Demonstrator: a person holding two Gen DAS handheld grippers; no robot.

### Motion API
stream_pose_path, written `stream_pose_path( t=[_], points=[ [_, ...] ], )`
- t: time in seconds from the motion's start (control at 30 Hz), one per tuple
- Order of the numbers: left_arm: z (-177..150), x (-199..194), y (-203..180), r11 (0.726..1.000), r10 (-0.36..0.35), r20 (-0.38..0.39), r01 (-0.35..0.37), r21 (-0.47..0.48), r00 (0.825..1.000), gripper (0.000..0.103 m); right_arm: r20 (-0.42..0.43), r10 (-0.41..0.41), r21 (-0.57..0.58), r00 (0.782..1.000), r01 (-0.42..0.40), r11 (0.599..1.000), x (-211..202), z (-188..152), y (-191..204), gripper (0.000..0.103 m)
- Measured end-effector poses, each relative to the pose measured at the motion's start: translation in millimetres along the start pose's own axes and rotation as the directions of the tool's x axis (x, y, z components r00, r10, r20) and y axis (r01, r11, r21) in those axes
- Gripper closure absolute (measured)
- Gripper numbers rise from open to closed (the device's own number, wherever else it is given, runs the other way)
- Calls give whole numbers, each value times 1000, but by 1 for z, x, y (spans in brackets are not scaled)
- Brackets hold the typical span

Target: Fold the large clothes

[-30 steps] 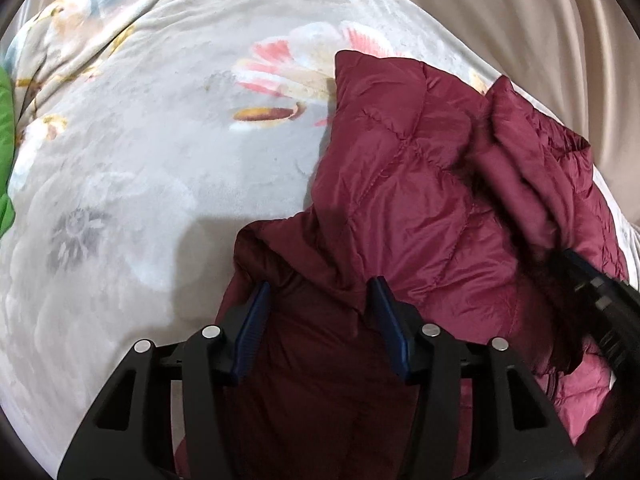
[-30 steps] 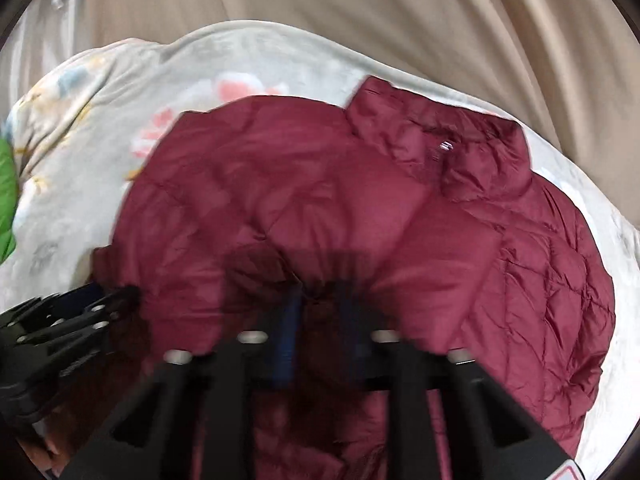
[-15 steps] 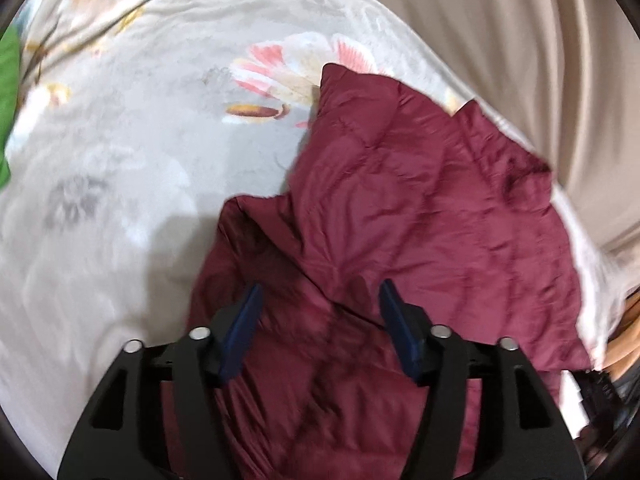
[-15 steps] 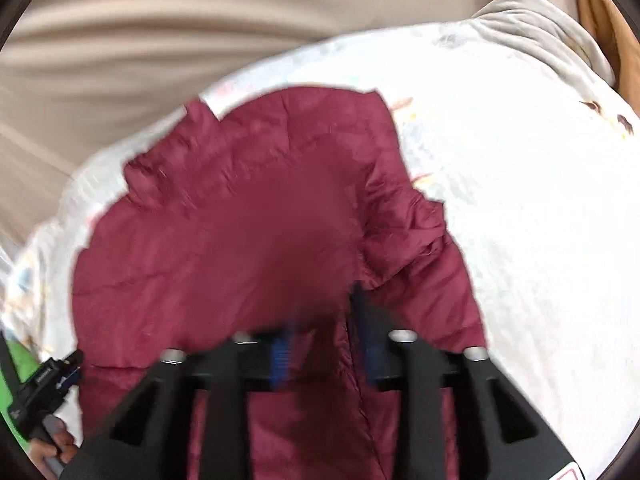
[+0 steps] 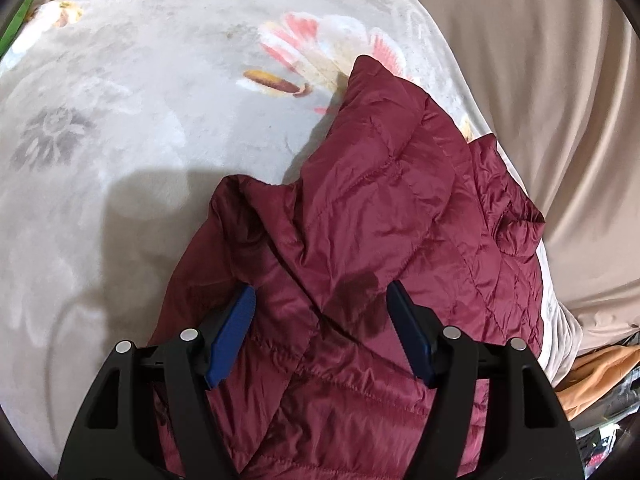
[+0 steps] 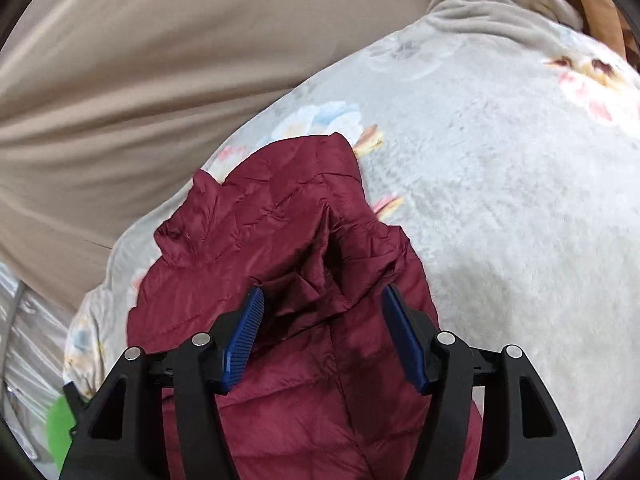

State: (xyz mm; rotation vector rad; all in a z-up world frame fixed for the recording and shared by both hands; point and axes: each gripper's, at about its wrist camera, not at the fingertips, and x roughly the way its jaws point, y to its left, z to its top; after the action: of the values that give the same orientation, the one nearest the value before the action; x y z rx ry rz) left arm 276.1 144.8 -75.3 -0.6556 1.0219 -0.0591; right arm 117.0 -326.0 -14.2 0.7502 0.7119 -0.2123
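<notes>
Since the earlier frames your right gripper had let go: a second before, its blue pads were drawn close together over the maroon puffer jacket, and now they stood spread wide with only loose fabric below them. You had also swung that gripper round, so the beige curtain that once filled the top of its view now lay to the left, and the floral blanket filled the right. Your left gripper had stayed spread throughout, its pads well apart, hovering above the jacket; whether they touched the cloth could not be told.

The jacket lay on the floral blanket, bunched and partly folded over itself. In your left wrist view, a quilted panel was doubled across the middle, its far corner reaching a pink flower print, and a small folded tab sat at the right edge near the curtain. In your right wrist view, the jacket ran away from the gripper toward the curtain, with a deep crease between the pads and a raised corner at the upper left. A patch of green showed at the lower left edge, and orange cloth at the lower right of your left view
</notes>
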Motion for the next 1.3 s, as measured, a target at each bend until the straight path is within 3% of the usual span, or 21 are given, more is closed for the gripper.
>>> stream_pose_path(
  t=[0.23, 0.4, 0.5, 0.57, 0.67, 0.73, 0.77, 0.8, 0.83, 0.93, 1.0, 1.07, 1.13, 1.23, 1.3],
  points=[
    [5, 1, 4, 998, -9, -10, 9, -55, 1000, 39, -93, 30, -2, 995, -30, 1000, 34, 3, 13, 41],
    [8, 1, 8, 998, -18, -15, 17, -65, 1000, 39, -18, 98, 0, 995, -98, 995, 1, 6, 27, 41],
    [8, 2, 8, 998, -16, -12, 15, -67, 1000, 39, -20, 117, 4, 993, -117, 993, -2, 11, 26, 41],
    [8, 4, 6, 998, -7, -12, 7, -62, 1000, 39, -73, 83, -5, 994, -83, 997, 16, 12, 25, 41],
    [8, 3, 4, 999, 0, -10, 0, -54, 1000, 40, -120, -37, -12, 992, 36, 999, 45, 5, 17, 41],
    [8, 4, 1, 1000, 4, -12, -5, -30, 1000, 60, -131, -79, -29, 988, 76, 997, 54, 1, 15, 56],
    [8, 4, -2, 1000, 9, -15, -9, -3, 1000, 71, -150, -90, -54, 985, 83, 995, 60, -1, 19, 79],
    [8, 5, -5, 1000, 8, -19, -8, 22, 1000, 95, -157, -91, -78, 983, 80, 994, 62, -2, 24, 92],
    [9, 4, -6, 1000, 6, -19, -5, 30, 1000, 103, -151, -95, -103, 984, 80, 991, 61, -1, 31, 93],
    [16, -18, -17, 997, -50, 74, 46, 55, 996, 103, -14, -84, -287, 996, 76, 955, 34, 9, 79, 98],
    [23, -43, -37, 991, -80, 185, 57, 124, 980, 103, 101, 17, -382, 995, 23, 924, 3, 22, 115, 98],
    [28, -59, -54, 984, -77, 267, 29, 177, 961, 103, 213, 126, -452, 969, -17, 892, -25, 34, 140, 98],
    [29, -48, -60, 978, -26, 263, -29, 205, 964, 103, 269, 138, -474, 953, 6, 881, -29, 41, 145, 98],
    [25, 7, -51, 975, 68, 126, -93, 203, 990, 103, 153, -31, -422, 988, 94, 902, 40, 50, 117, 98],
    [15, 43, -37, 972, 119, 57, -128, 196, 991, 103, 8, -184, -378, 983, 173, 910, 103, 41, 81, 99]
  ],
)
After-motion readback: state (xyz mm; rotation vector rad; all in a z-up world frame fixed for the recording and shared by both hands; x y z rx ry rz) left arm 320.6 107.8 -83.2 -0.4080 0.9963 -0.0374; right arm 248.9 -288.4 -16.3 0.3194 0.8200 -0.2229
